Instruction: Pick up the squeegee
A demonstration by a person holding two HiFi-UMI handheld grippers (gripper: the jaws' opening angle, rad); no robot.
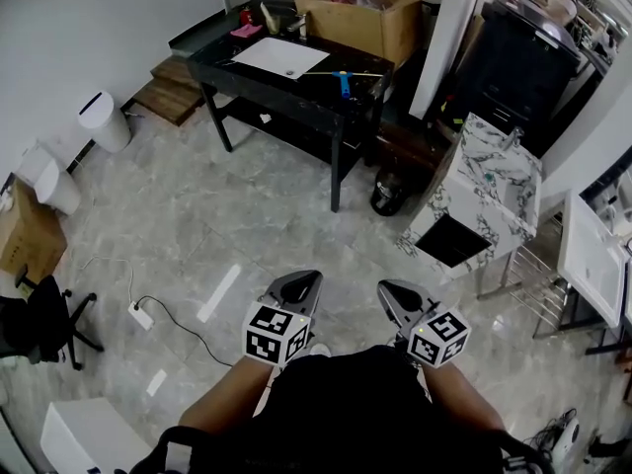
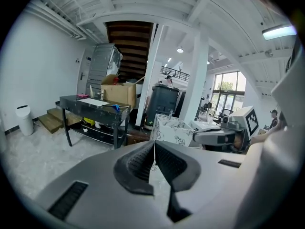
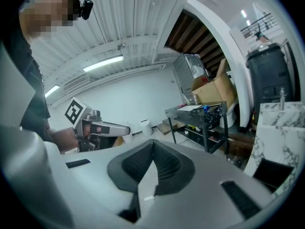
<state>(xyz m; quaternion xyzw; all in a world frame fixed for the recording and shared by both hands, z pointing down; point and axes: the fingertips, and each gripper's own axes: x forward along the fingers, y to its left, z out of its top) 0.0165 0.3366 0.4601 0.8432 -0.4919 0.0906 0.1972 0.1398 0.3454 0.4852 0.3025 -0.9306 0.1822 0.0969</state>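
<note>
The squeegee (image 1: 343,81), blue-handled, lies on the black table (image 1: 247,75) at the far side of the room, near its right end. It shows small and blue in the left gripper view (image 2: 116,108) and the right gripper view (image 3: 206,108). My left gripper (image 1: 300,280) and right gripper (image 1: 392,291) hang side by side close to my body, well short of the table. Both are shut with nothing between the jaws: left gripper (image 2: 154,143), right gripper (image 3: 152,143). Each sees the other beside it.
A white sheet (image 1: 280,56) and a large cardboard box (image 1: 367,10) sit on the table. A marble-patterned cabinet (image 1: 484,197) stands to the right. A power strip with cable (image 1: 141,315), an office chair (image 1: 39,320), white bins (image 1: 102,119) and wooden steps (image 1: 173,87) are at left.
</note>
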